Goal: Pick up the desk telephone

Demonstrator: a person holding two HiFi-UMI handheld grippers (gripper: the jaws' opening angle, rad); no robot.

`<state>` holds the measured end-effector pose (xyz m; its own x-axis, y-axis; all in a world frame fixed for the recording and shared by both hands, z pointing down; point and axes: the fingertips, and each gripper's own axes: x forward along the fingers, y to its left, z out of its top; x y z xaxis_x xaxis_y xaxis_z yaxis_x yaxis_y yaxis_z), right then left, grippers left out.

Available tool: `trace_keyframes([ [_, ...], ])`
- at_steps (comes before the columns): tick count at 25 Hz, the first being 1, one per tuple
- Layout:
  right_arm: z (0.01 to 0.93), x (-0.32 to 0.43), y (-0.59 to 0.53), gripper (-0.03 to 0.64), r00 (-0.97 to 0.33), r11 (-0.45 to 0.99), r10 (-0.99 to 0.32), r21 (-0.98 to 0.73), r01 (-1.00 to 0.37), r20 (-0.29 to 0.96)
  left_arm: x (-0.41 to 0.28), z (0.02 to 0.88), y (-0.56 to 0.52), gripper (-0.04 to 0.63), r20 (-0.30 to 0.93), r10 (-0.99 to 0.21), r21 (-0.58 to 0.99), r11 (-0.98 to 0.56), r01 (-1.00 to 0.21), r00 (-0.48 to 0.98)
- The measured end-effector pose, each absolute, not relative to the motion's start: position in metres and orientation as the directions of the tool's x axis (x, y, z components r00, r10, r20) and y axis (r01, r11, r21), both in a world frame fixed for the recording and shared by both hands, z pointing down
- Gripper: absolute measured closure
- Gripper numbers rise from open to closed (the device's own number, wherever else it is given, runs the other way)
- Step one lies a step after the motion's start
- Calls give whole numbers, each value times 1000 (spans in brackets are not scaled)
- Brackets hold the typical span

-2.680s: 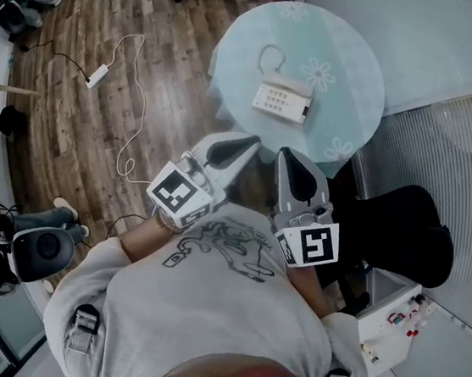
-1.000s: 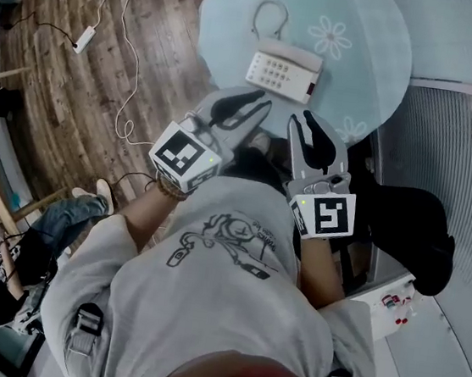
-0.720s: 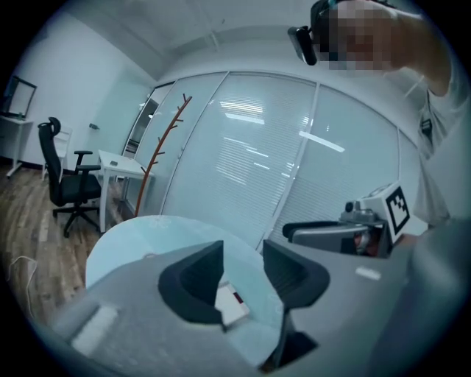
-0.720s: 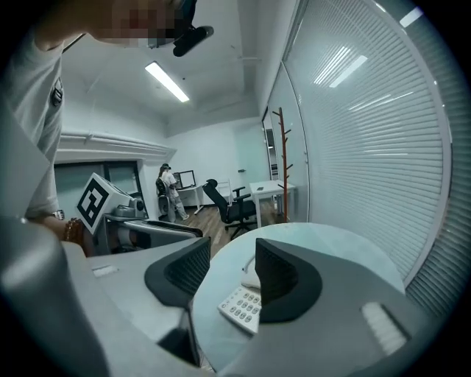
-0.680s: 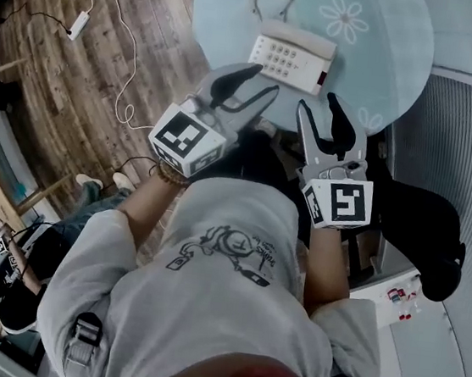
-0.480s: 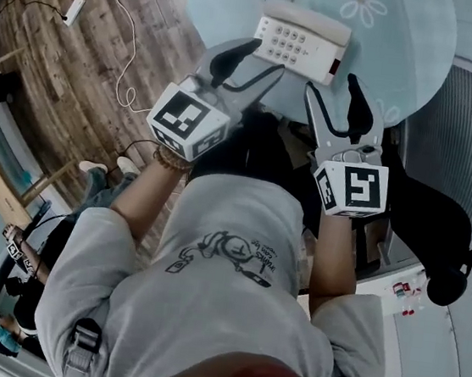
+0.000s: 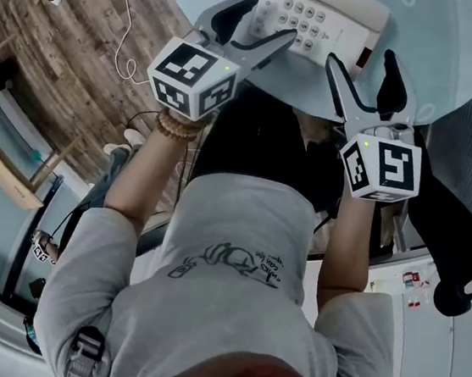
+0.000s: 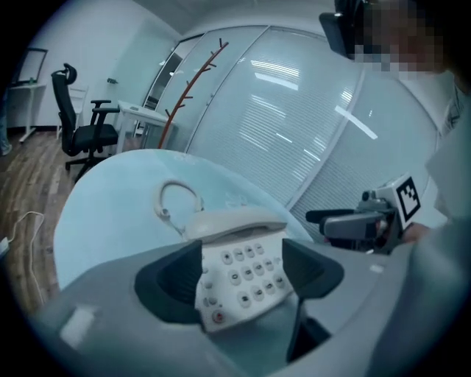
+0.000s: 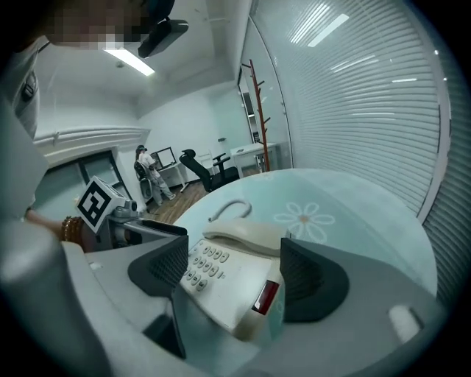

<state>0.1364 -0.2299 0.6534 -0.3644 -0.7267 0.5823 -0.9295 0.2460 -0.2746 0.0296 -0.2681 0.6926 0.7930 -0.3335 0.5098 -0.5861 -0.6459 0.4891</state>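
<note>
— Where does the phone sit?
— The desk telephone (image 7: 321, 19) lies flat on the round, pale blue counter (image 7: 458, 48), close to the edge nearest the person. Keypad faces up.
— Which way does it lie?
— Long axis runs side to side in front of the person. The handset (image 9: 246, 237) rests along the far long edge, parallel to it, with the keys on the near side. The cord (image 8: 179, 197) loops off beyond the handset. A red patch (image 9: 266, 294) marks the short end at the person's right.
— The grippers?
— Left hand-held gripper (image 7: 272, 17) at the near left corner, right hand-held gripper (image 7: 361, 60) at the near right corner. Both pairs of jaws are spreading wider. The telephone shows in each gap, and no pad presses on it.
— Any writing?
— Key print is too small to read. There is a black-and-white square marker on each cube (image 7: 190, 75), and a white flower print (image 9: 304, 217) on the counter.
</note>
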Motion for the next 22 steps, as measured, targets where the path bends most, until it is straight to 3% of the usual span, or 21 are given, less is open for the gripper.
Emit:
trace_keyframes([
  [10,742,156,-230,170,-361,145,-675,-364,-920,643,44,764,-280,192,588,-291,499,-604,-621,755],
  [22,756,143,-234,225,-398,173,-673,-391,-904,623,43,769,-278,201,618,-307,441,-628,-642,724],
])
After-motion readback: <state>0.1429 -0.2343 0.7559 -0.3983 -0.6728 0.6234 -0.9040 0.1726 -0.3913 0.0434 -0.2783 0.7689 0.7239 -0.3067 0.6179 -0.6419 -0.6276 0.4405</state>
